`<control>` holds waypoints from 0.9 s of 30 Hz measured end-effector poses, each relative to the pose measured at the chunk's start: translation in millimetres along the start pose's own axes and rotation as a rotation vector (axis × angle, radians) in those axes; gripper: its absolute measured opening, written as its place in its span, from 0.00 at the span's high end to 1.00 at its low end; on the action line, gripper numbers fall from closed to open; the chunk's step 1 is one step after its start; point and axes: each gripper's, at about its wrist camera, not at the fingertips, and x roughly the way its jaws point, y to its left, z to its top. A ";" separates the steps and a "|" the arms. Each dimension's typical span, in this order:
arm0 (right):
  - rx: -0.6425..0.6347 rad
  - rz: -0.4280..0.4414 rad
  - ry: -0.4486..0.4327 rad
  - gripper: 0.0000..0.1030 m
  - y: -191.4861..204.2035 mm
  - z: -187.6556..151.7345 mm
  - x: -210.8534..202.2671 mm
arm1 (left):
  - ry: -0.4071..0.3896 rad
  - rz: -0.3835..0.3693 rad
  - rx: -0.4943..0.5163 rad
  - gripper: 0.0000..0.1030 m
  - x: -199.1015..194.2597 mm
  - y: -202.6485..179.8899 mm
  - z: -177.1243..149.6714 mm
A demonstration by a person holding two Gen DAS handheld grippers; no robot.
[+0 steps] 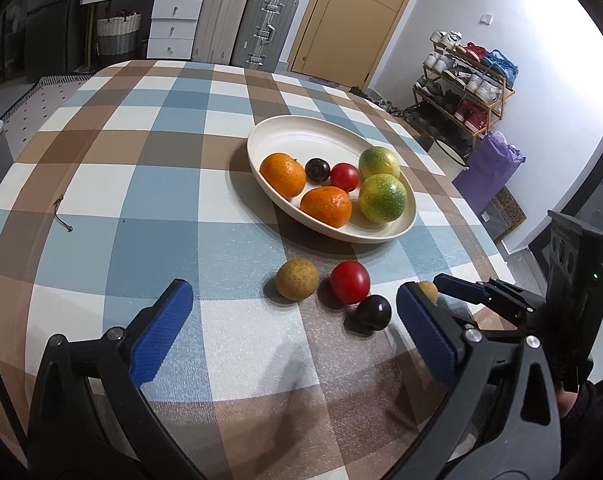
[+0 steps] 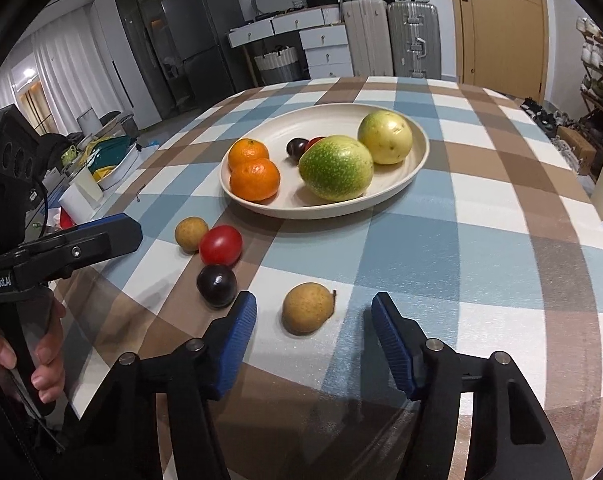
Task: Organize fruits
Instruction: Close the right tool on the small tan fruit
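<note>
Right hand-held gripper (image 2: 313, 344), lower frame: black plastic linkage arms with silver pivot screws, each tipped by a ribbed blue pad (image 2: 237, 344). Left hand-held gripper (image 1: 293, 336), same build; at the right wrist view's left edge its black body bears three round holes, white lettering and a thin black cable. A dark sleeve (image 1: 593, 412) shows at lower right.

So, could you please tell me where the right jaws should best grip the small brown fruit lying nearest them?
Probably across the round middle of the brown fruit, coming from the near side: the right gripper already straddles it, and its stem juts away to the right.
</note>
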 end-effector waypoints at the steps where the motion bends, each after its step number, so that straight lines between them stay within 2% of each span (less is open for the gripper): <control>1: -0.014 -0.005 0.003 0.39 2.4 0.5 0.5 | 0.003 0.000 -0.003 0.02 1.6 1.4 0.9; 3: -0.035 -0.022 0.014 0.42 5.9 1.6 2.5 | 0.004 -0.001 -0.005 0.02 1.8 3.3 0.8; 4: -0.039 -0.025 0.025 0.47 7.0 2.2 4.4 | 0.003 0.000 -0.006 0.02 2.1 4.3 1.2; 8: -0.046 -0.037 0.045 0.56 6.1 2.9 6.0 | 0.002 -0.005 -0.015 0.02 2.6 8.7 3.0; 10: -0.035 -0.025 0.051 0.70 3.6 4.0 6.0 | 0.002 -0.010 -0.020 0.02 4.0 10.4 4.6; 13: -0.034 -0.013 0.049 0.73 4.0 6.1 5.8 | 0.006 -0.015 -0.023 0.02 5.7 12.6 5.3; 27: 0.010 0.041 0.040 0.75 0.1 7.6 0.7 | 0.046 -0.030 -0.016 0.02 18.6 22.0 9.1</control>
